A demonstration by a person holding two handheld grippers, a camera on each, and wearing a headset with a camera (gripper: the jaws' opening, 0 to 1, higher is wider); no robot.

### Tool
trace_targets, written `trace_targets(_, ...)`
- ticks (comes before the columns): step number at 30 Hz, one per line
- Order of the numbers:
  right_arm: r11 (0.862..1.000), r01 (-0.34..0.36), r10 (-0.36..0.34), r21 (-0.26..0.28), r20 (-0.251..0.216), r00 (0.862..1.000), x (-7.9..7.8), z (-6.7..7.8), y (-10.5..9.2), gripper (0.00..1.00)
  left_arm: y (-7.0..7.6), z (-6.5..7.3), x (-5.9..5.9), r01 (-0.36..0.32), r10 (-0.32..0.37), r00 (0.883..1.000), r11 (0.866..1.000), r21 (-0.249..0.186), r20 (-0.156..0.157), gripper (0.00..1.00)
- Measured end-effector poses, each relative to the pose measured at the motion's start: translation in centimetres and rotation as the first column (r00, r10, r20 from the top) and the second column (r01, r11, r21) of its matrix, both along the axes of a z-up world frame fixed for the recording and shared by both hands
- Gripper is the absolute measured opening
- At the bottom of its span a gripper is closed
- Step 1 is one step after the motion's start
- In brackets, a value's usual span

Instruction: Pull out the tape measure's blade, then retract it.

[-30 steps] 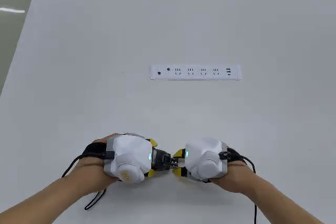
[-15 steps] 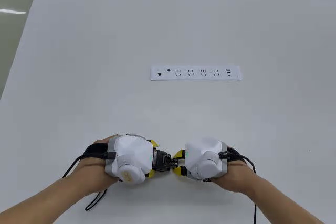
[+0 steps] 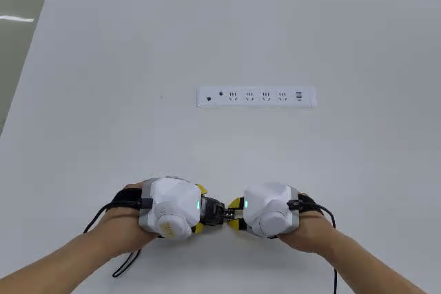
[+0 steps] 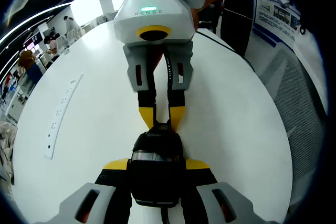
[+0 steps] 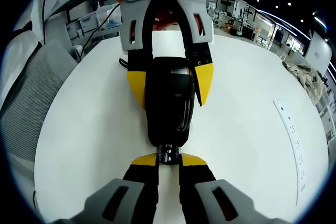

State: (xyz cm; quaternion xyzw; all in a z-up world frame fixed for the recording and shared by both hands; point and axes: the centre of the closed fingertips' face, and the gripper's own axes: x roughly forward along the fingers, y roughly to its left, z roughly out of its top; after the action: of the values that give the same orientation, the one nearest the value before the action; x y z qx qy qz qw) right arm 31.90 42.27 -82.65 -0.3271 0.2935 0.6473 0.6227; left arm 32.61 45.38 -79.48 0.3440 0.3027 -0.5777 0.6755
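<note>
We found the tape measure (image 5: 168, 98) clamped in the left gripper (image 4: 157, 164). Its black case sat between the two yellow pads, gripped across its sides, with the mouth of the case pointing away towards the right gripper (image 5: 168, 159). That one faced it nose to nose, its yellow tips pinched together on the blade tip (image 5: 168, 152) right at the case's mouth. We could make out hardly any blade between the case and those tips.

In the head view the two grippers met tip to tip, low over the white table (image 3: 138, 67) and close to its near edge, in one line running left to right. The left hand (image 3: 122, 228) and the right hand (image 3: 310, 231) each wrapped the back of a gripper body, the forearms coming in from the lower corners and the wrists about level. A white power strip (image 3: 256, 96) lay flat farther back on the table, well apart from the grippers.
</note>
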Motion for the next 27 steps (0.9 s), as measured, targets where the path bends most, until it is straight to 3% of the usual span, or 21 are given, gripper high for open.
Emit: trace_targets(27,1.0,0.025,-0.025,-0.012,0.004,1.0,0.4,-0.1,-1.9,0.12,-0.1,0.0,0.2,-0.035,0.035,0.999,0.999,0.004,-0.024,0.33)
